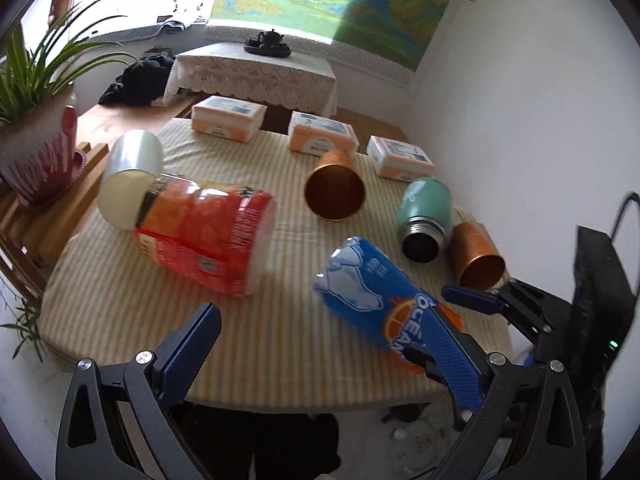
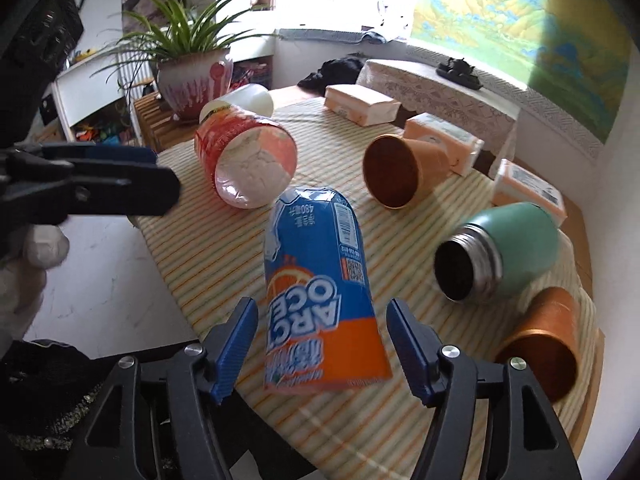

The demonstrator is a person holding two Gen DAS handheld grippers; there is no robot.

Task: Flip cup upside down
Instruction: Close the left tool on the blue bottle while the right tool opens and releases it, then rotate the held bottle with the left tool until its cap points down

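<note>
A round table covered in a yellow striped cloth (image 2: 208,248) holds several containers, all seeming to rest tipped on their sides. Nearest the front edge is a blue and orange plastic drink cup (image 2: 320,300), the likely target for flipping. Its wide orange end points toward the right gripper (image 2: 322,340), and its narrower blue end points toward the table's centre.

The right gripper's jaws are spread wide, one on each side of the cup's orange end, not touching it. This placement suggests it is lining up to clamp the cup across its width so it can be lifted and turned over.

The left gripper (image 1: 320,336) hovers just left of the blue cup, jaws also wide apart and holding nothing. From its own camera, one blue finger (image 1: 452,356) overlaps the cup's orange end; whether it touches is unclear.

Beyond the blue cup lies a red and orange cup (image 2: 246,162), with a white cup (image 2: 240,102) behind that. To the blue cup's right are a green steel flask (image 2: 500,252) and a copper tumbler (image 2: 540,340); another copper tumbler (image 2: 400,170) lies farther back. Three orange tissue packs (image 1: 228,118) sit along the far edge, and a potted plant (image 2: 192,68) stands beyond the table.
</note>
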